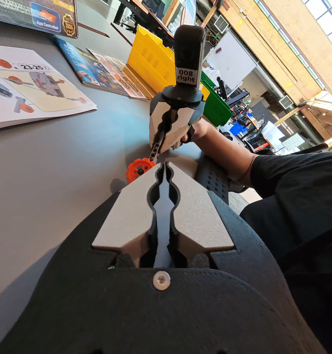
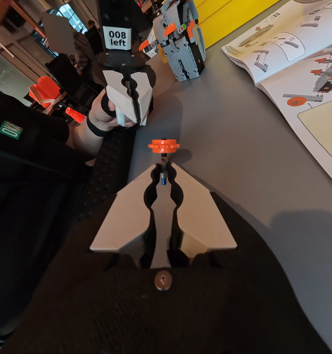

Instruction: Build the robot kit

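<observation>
My right gripper (image 2: 163,165) is shut on a thin dark beam (image 2: 163,173) with holes and holds it just above the grey table (image 2: 228,153). An orange toothed wheel (image 2: 163,146) sits on the beam's far end. A small blue pin (image 2: 163,181) shows between the fingers. In the left wrist view the right gripper (image 1: 164,148) holds the beam (image 1: 154,153), with the wheel (image 1: 140,170) right beside my left fingertips. My left gripper (image 1: 164,165) is shut and holds nothing. It also shows in the right wrist view (image 2: 140,122), just beyond the wheel.
An open instruction booklet (image 1: 27,86) (image 2: 295,67) lies on the table (image 1: 65,172). A grey and orange brick model (image 2: 180,47) stands at the back. Yellow bin (image 1: 151,59), green bin (image 1: 216,107), more booklets (image 1: 104,72) and a printed box (image 1: 37,15) lie beyond. A person's forearm (image 1: 228,153) reaches in. The gap from one gripper's tips to the other's is roughly 6 cm.
</observation>
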Motion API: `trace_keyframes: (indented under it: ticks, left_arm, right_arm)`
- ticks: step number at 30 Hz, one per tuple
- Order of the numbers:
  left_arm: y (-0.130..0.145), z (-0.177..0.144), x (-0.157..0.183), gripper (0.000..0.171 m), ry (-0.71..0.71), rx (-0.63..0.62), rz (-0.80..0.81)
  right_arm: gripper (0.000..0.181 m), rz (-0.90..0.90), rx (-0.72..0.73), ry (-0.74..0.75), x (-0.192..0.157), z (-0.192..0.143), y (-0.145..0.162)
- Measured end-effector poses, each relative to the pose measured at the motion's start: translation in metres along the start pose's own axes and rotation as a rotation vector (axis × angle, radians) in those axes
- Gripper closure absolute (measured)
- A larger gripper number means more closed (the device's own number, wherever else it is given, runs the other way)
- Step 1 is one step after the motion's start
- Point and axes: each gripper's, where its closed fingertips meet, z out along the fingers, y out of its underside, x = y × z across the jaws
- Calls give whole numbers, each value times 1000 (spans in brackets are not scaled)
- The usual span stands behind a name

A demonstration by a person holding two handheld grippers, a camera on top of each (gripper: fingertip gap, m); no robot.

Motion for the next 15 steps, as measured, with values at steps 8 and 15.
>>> trace_keyframes:
  ticks: [8, 15]
  left_arm:
    - [2, -1, -7, 140, -11, -4, -46]
    - [19, 10, -8, 138, -26, -129, -32]
  right_arm:
    - [175, 80, 53, -32, 2, -6, -7]
    - [175, 213, 169, -126, 0, -19, -22]
